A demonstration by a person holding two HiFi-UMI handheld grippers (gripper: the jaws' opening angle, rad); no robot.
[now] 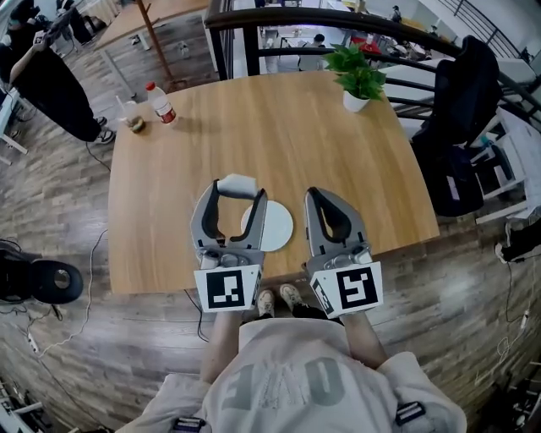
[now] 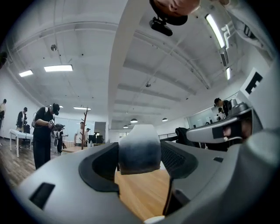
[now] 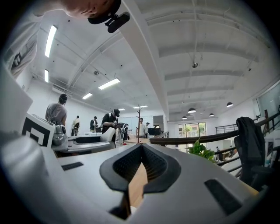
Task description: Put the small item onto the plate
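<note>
My left gripper (image 1: 237,188) is shut on a small pale grey-white block (image 1: 238,183), held above the wooden table (image 1: 270,135) just past the far left rim of the white plate (image 1: 277,227). In the left gripper view the block (image 2: 139,150) fills the gap between the jaws, and a sliver of the plate (image 2: 154,219) shows at the bottom edge. My right gripper (image 1: 316,193) is shut with nothing in it, to the right of the plate; its jaws meet in the right gripper view (image 3: 141,146).
A potted green plant (image 1: 358,78) stands at the table's far right. A water bottle with a red cap (image 1: 161,102) and a small cup (image 1: 133,121) stand at the far left corner. A dark railing (image 1: 338,25) runs behind the table. A person (image 1: 42,76) stands at the far left.
</note>
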